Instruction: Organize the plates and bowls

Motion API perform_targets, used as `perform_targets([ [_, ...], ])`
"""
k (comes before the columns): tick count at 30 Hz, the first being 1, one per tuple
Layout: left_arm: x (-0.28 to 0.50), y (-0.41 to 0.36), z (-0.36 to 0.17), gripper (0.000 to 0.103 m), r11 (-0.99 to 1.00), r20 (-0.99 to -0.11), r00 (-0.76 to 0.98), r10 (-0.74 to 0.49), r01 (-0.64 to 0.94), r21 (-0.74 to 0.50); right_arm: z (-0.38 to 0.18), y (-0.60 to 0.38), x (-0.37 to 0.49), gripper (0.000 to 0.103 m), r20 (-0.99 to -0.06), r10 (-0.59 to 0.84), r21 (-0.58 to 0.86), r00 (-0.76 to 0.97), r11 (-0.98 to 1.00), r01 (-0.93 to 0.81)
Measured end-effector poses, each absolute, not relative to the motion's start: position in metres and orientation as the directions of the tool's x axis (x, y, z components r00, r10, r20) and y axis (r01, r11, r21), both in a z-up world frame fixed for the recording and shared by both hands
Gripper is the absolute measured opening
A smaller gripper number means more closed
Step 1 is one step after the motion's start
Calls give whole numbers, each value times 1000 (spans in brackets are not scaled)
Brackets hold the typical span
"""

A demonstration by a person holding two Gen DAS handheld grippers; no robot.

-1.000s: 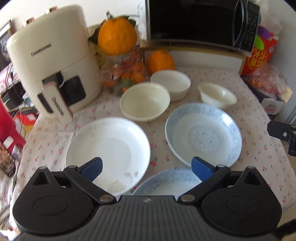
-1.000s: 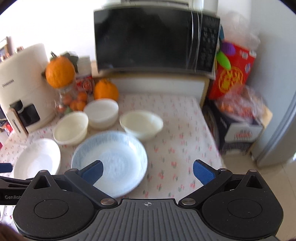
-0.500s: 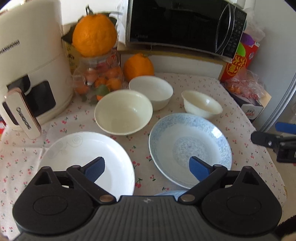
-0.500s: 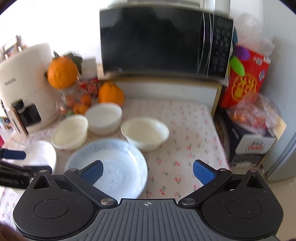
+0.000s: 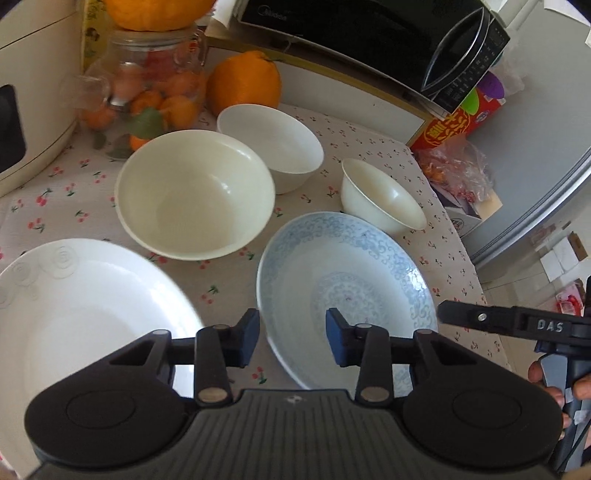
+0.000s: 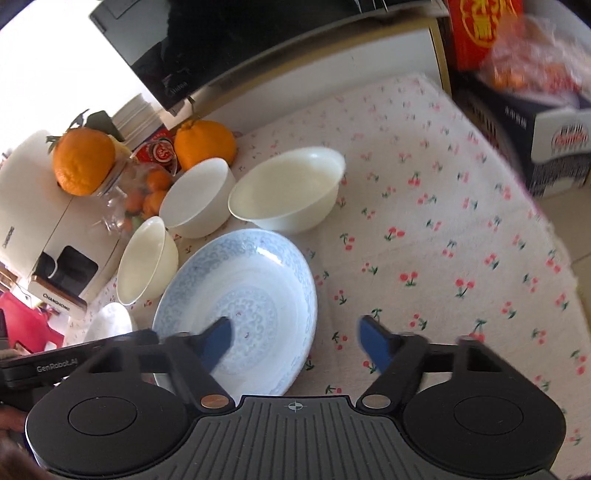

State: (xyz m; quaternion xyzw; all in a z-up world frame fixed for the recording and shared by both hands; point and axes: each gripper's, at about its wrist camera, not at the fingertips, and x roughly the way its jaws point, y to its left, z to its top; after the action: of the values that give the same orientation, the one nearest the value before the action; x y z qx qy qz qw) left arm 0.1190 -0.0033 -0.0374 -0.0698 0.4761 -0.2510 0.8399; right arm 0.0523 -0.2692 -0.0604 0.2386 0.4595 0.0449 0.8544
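Bright daylight fills both views; beyond the right gripper (image 6: 294, 341), up and to its left, the background burns out to pure white; its blue pads (image 6: 218, 339) smear with motion blur; fisheye bending curves the cherry-print white tablecloth (image 6: 443, 229) at the edges; the pale blue patterned ceramic plate (image 5: 343, 291) carries soft glare.

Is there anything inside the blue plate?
No, the blue plate is bare; only its printed pattern shows in the left wrist view.

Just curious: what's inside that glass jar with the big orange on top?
The glass jar holds small orange fruits, a green leaf showing near its base. The big orange covers its mouth, so the top layer is hidden.
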Motion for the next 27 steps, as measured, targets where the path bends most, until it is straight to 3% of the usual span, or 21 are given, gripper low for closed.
perform_targets([
  [4,123,-17,-43,31,898,-792,457,-404,362,-249,-75,-262,61,36,-801,261,401,539,902,160],
  [8,122,-24,-52,16,907,-811,461,-361,376,-191,-88,-255,65,11,-818,260,385,513,910,154],
  [12,121,-22,-50,9,906,-814,463,-352,385,-173,-85,-255,64,12,-817,256,380,516,913,149],
  [27,106,-40,-54,11,863,-805,419,-420,459,-212,-82,-290,67,10,-806,216,386,552,897,213],
])
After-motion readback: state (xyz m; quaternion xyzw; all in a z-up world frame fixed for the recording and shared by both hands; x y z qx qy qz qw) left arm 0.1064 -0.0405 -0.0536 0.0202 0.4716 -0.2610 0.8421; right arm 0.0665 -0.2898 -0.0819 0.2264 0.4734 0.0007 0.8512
